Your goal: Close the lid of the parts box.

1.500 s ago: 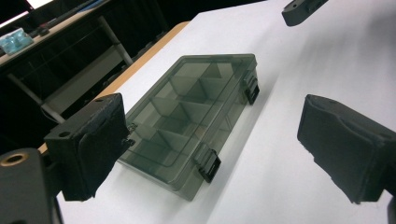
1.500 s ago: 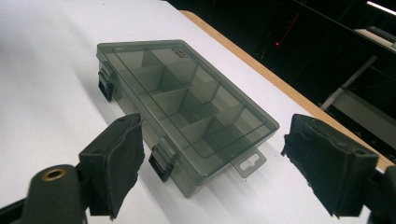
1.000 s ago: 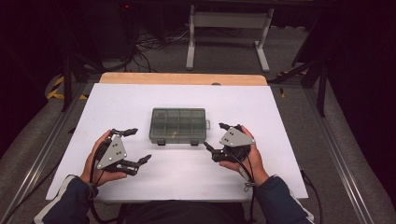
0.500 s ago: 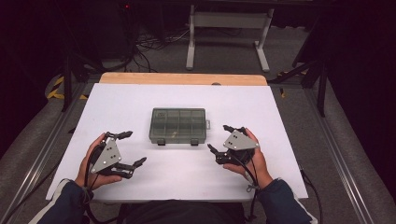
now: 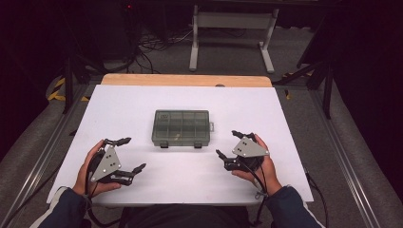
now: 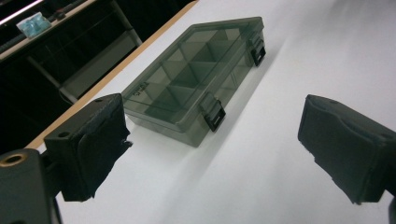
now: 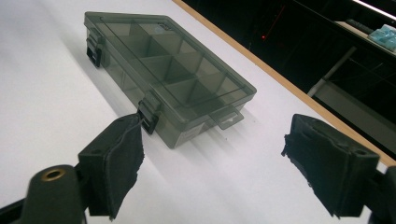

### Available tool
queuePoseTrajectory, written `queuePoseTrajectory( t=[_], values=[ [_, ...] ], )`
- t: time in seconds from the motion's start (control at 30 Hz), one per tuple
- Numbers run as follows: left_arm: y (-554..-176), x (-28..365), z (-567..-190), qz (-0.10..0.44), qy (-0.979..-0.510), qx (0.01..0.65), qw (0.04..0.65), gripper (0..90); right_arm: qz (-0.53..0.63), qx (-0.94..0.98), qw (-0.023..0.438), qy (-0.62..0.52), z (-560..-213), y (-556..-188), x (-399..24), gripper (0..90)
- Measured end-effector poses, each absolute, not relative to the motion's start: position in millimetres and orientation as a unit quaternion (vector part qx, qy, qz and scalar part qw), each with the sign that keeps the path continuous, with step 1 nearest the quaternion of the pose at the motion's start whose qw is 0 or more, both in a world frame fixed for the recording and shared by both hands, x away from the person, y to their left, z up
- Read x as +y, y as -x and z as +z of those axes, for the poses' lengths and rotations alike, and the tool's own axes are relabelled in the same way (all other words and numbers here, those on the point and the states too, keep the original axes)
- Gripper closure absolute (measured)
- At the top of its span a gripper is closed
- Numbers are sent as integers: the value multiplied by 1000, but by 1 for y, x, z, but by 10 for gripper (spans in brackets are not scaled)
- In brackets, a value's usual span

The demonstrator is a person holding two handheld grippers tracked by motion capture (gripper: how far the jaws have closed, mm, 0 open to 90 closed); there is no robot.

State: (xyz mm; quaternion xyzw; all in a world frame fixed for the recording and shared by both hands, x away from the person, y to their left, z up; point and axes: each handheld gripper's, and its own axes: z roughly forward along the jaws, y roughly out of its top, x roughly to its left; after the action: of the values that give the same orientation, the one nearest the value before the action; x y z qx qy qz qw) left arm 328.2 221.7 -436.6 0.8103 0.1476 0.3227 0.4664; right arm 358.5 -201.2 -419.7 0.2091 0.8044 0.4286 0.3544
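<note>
Drawn back toward the near desk edge since a moment ago, left tongs (image 5: 126, 154) and right tongs (image 5: 231, 144), both spread wide and empty. Centred between them, farther out: closed compartment box (image 5: 181, 128), long axis crosswise, latches facing near, roughly equidistant.

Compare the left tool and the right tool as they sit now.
The left tool lies nearer the table's front edge and farther from the compartment box; the right tool sits farther forward, closer to the box. The left jaws point right, the right jaws left. Both are open and empty.
</note>
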Motion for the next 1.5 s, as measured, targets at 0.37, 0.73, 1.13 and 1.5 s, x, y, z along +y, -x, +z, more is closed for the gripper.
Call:
queuePoseTrajectory(
  t=[0.37, 0.73, 1.13, 1.5],
  values=[
    [-324, 228, -445, 313, -813, 155, 465, 90, 430, 796, 357, -229, -430, -351, -221, 188],
    [-324, 235, -456, 305, -812, 175, 466, 90, 431, 791, 357, -248, -440, -348, -237, 180],
    [-328, 246, -471, 293, -808, 212, 465, 80, 422, 791, 349, -273, -452, -348, -249, 141],
    [-327, 250, -473, 285, -802, 228, 473, 67, 428, 790, 350, -264, -457, -348, -247, 136]
  ],
)
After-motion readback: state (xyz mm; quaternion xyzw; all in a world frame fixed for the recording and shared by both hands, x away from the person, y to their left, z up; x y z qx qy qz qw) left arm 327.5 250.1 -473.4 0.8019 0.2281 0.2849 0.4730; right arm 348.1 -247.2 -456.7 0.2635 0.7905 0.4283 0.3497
